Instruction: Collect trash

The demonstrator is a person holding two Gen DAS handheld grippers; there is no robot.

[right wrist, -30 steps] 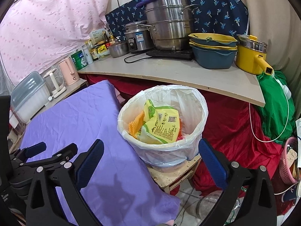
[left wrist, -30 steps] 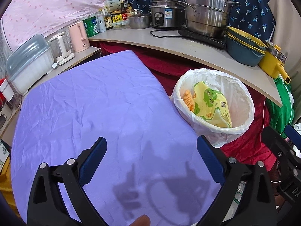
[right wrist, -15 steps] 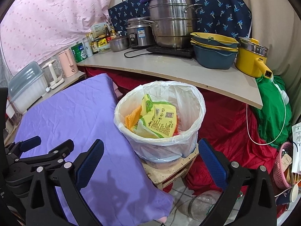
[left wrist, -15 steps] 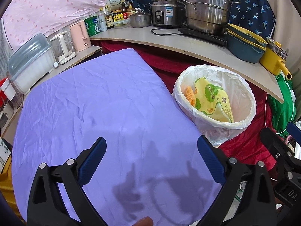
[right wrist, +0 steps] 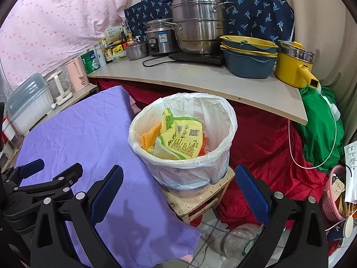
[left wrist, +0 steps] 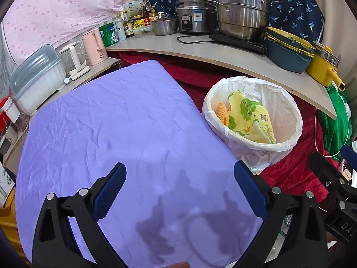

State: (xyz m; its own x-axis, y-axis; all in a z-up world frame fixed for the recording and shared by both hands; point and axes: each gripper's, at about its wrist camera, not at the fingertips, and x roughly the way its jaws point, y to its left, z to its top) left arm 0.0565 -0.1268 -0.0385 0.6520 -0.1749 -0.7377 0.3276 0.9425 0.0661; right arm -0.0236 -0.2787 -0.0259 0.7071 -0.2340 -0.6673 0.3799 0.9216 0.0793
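A bin lined with a white bag [left wrist: 287, 122] [right wrist: 221, 156] stands on a low wooden stool [right wrist: 200, 198] beside the purple-covered table [left wrist: 116, 122] [right wrist: 89, 134]. Inside lie a yellow-green snack wrapper [left wrist: 250, 116] [right wrist: 183, 138] and an orange ridged piece [left wrist: 223, 112] [right wrist: 150, 136]. My left gripper [left wrist: 179, 185] hovers open over the bare purple cloth, nothing between its blue pads. My right gripper [right wrist: 178, 187] is open too, held in front of the bin with nothing in it. The left gripper [right wrist: 54, 172] shows at the left edge of the right wrist view.
A curved shelf [right wrist: 200, 78] behind the bin carries steel pots [right wrist: 198, 26], stacked blue and yellow basins [right wrist: 247, 58] and a yellow pot [right wrist: 294, 67]. Red cloth [right wrist: 263, 138] hangs below it. A clear jar [right wrist: 236, 241] lies on the floor; a pink basket [right wrist: 334, 192] is at the right.
Both grippers have drawn back and risen slightly, so the bin sits a little farther off in each view. Jaws stay open; nothing was picked up or dropped.
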